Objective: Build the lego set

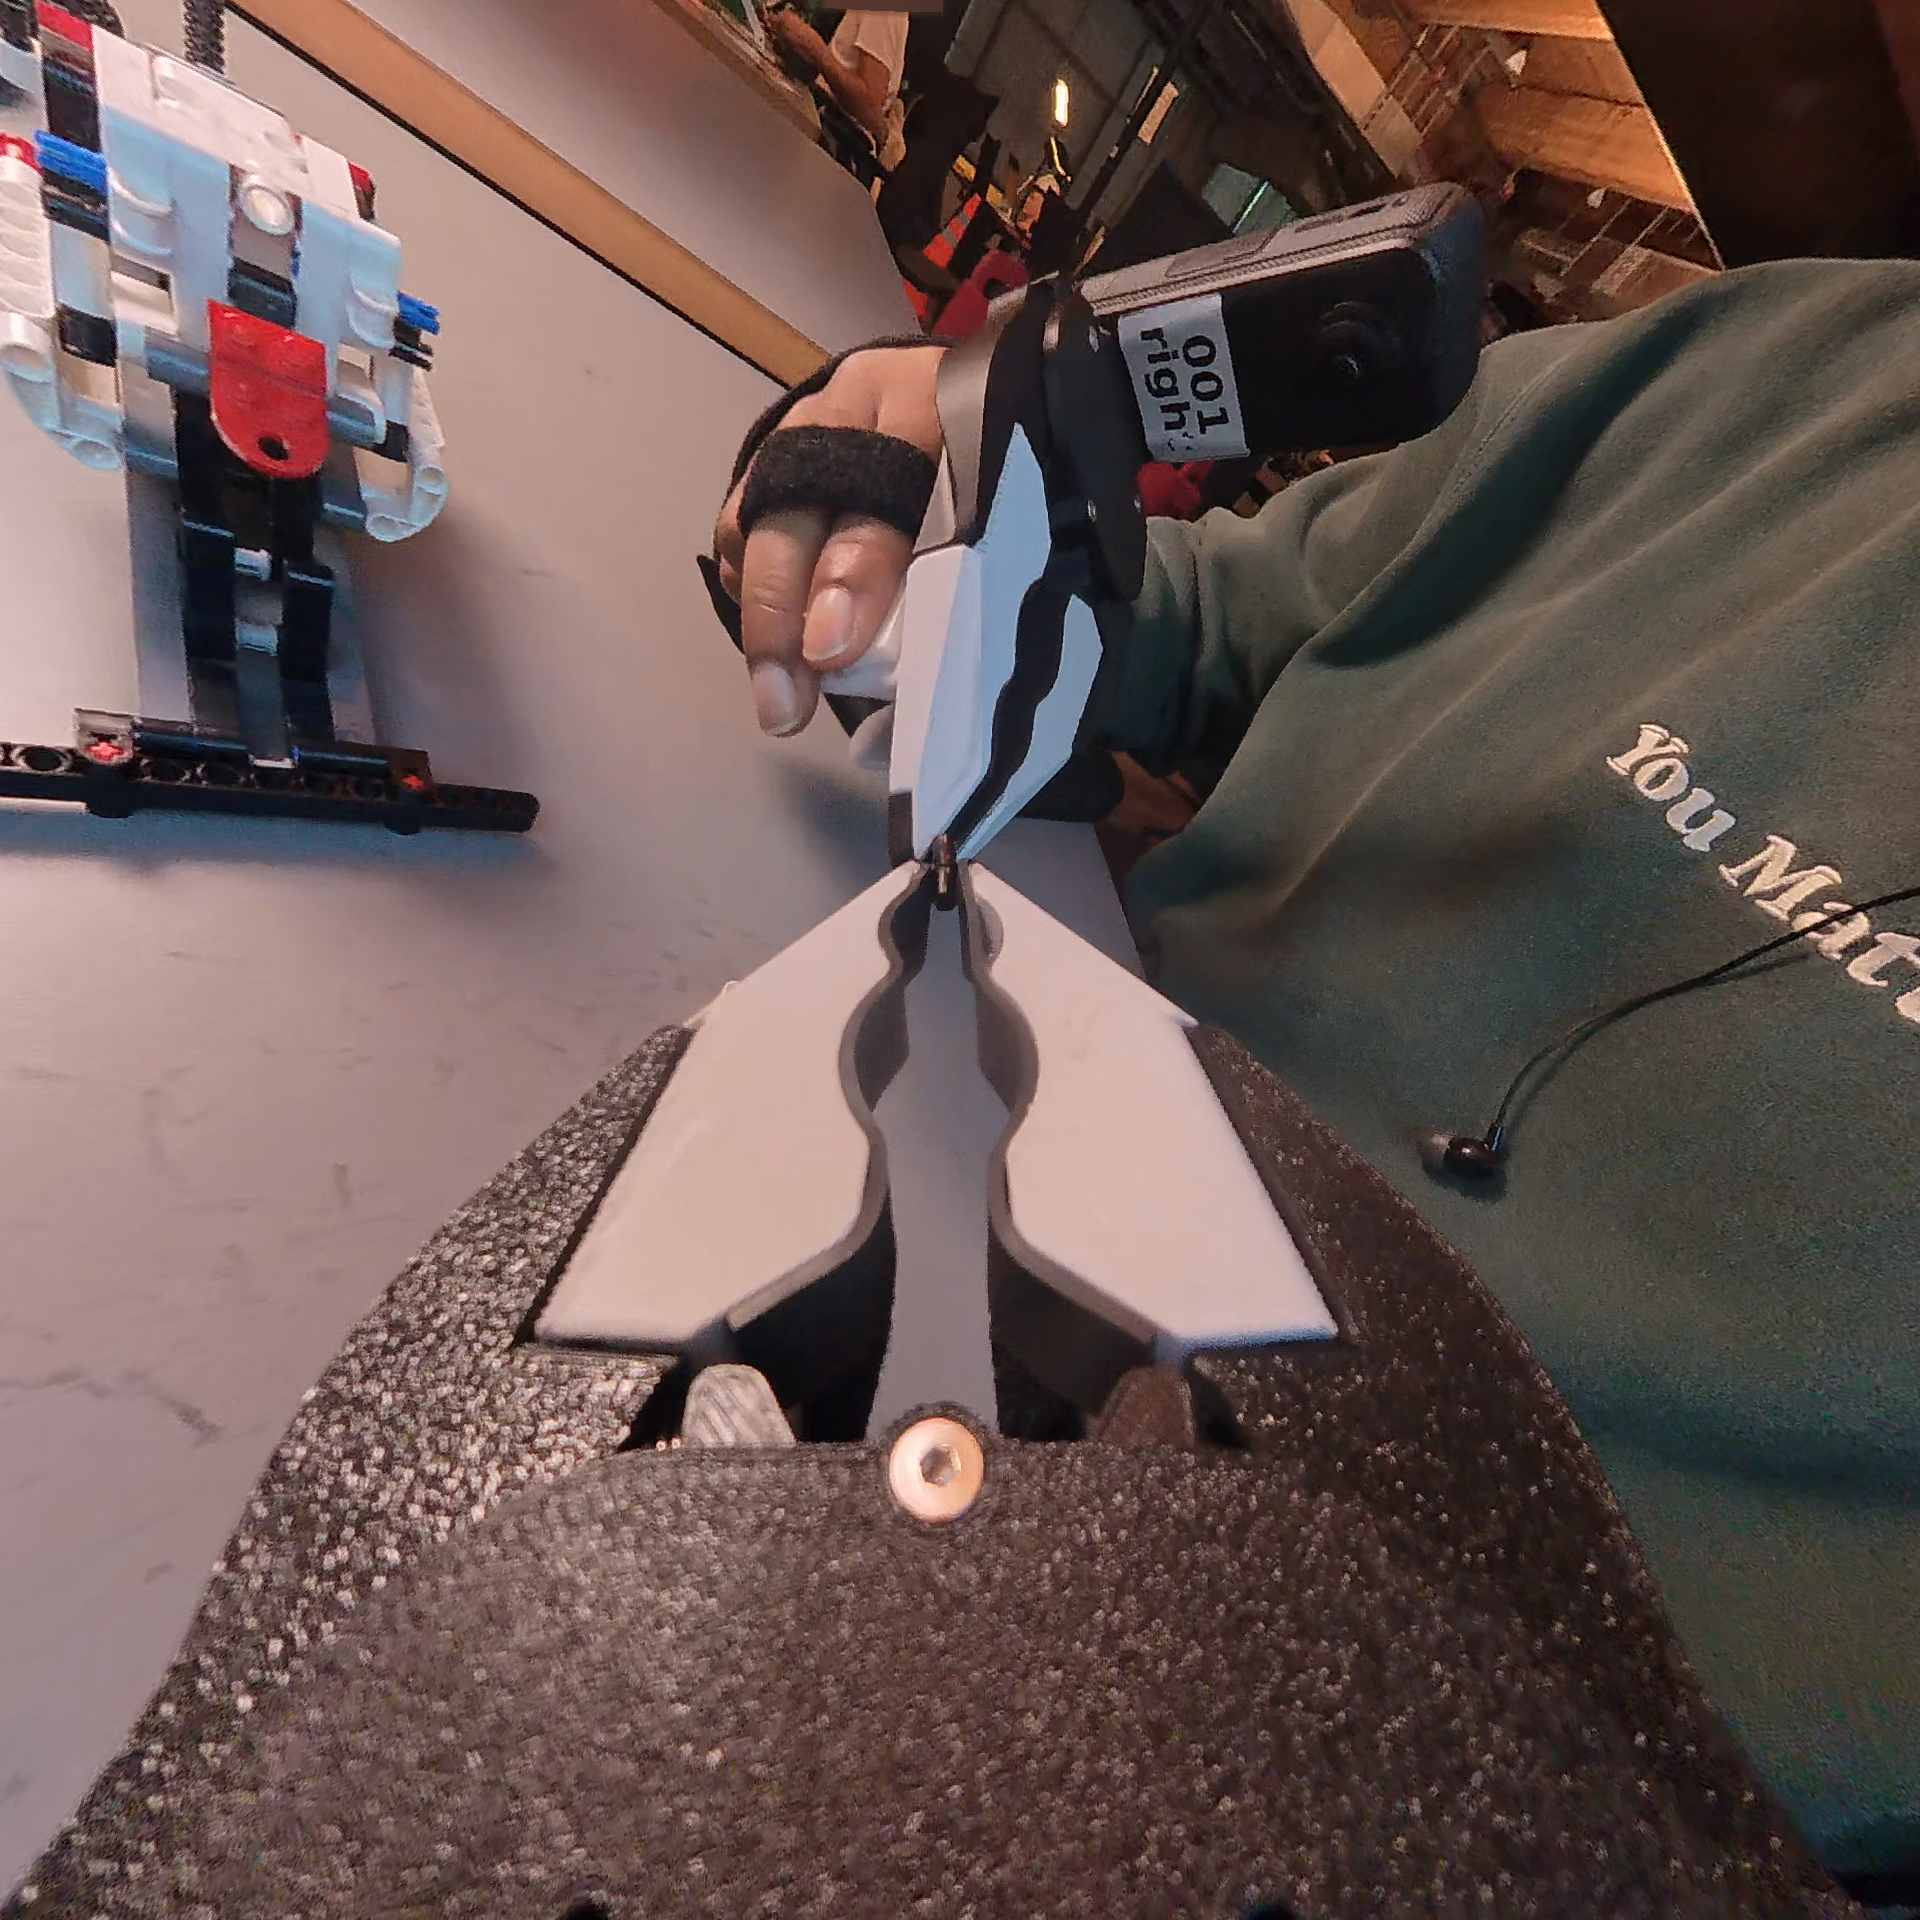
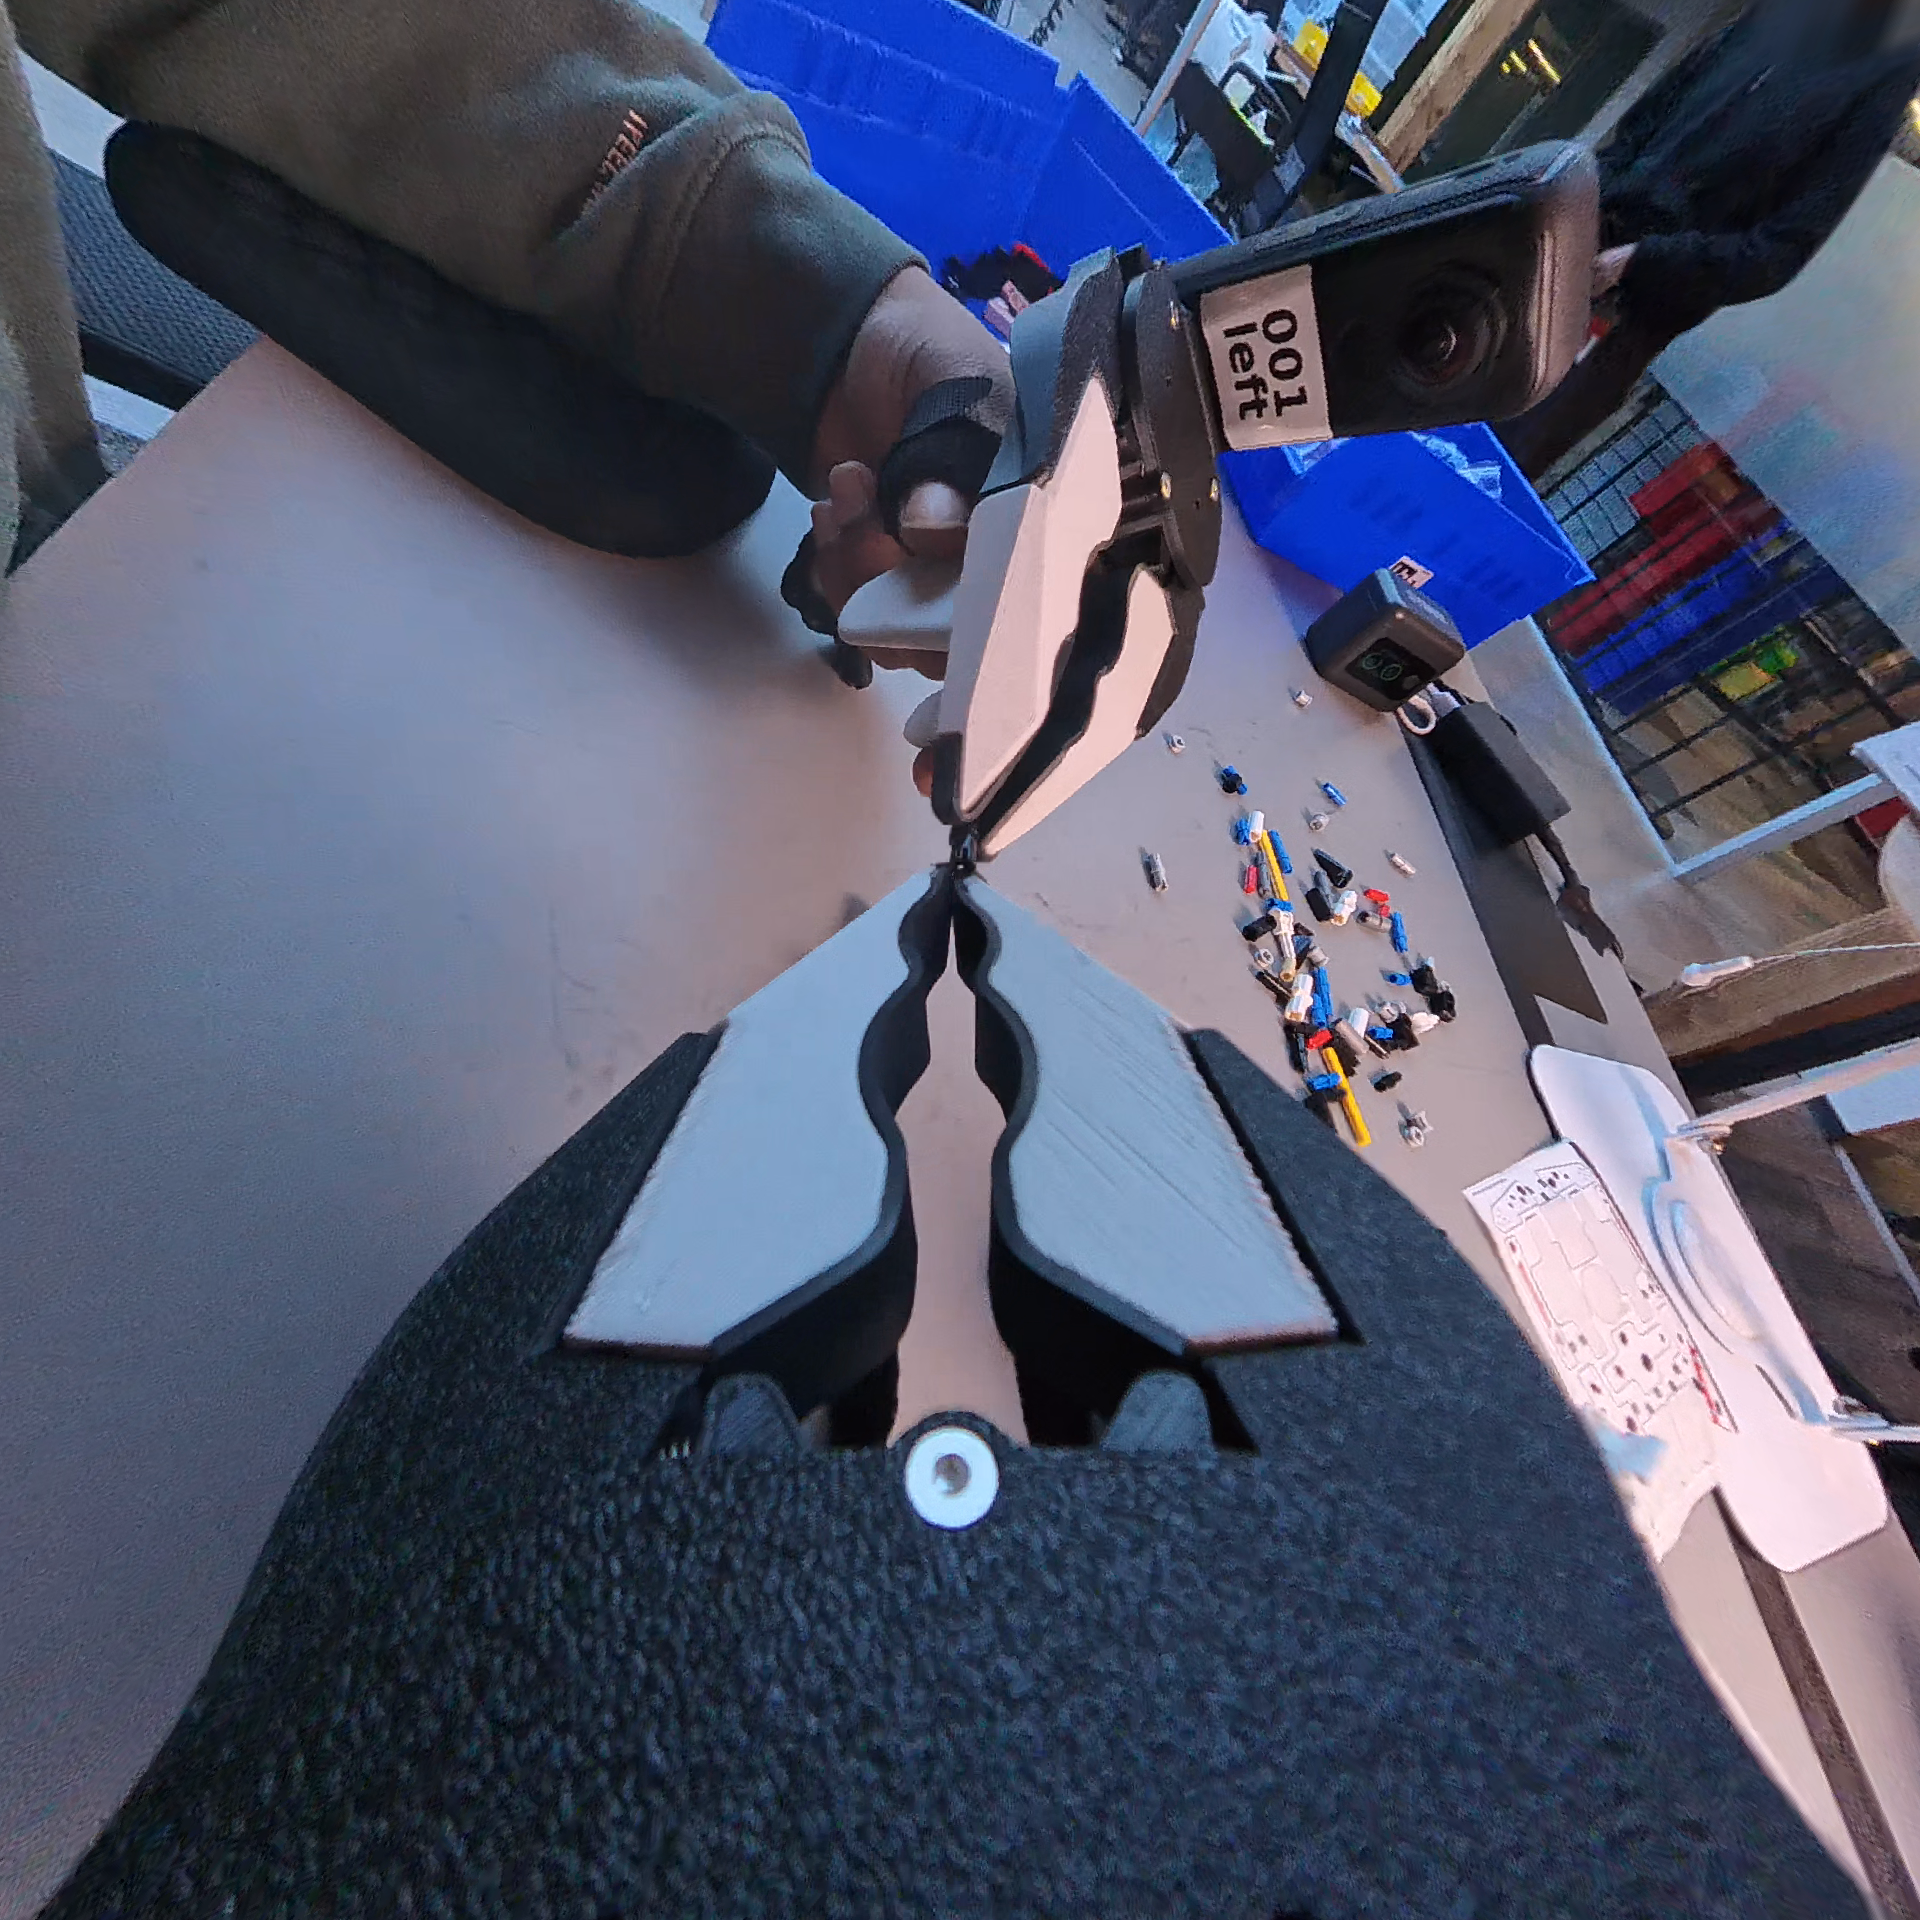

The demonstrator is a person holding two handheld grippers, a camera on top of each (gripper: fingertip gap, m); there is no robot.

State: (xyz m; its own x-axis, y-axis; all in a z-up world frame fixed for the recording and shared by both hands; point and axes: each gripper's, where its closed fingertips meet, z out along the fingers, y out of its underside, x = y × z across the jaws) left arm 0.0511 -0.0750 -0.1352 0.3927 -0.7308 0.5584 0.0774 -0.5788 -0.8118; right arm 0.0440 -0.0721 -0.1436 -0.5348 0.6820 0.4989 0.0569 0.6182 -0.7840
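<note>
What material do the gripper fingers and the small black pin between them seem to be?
Fingers: likely 3D-printed plastic, matte grey; fine layer lines show in the right wrist view, with dark, rubber-like wavy inner edges. Small black pin: looks like glossy moulded plastic; too small to be sure.

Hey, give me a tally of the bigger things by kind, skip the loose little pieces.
hand-held gripper: 2, left and right, both pinching one small black pin
partly built lego model: 1
blue bins: 2
instruction sheet: 1
Total: 7
</note>
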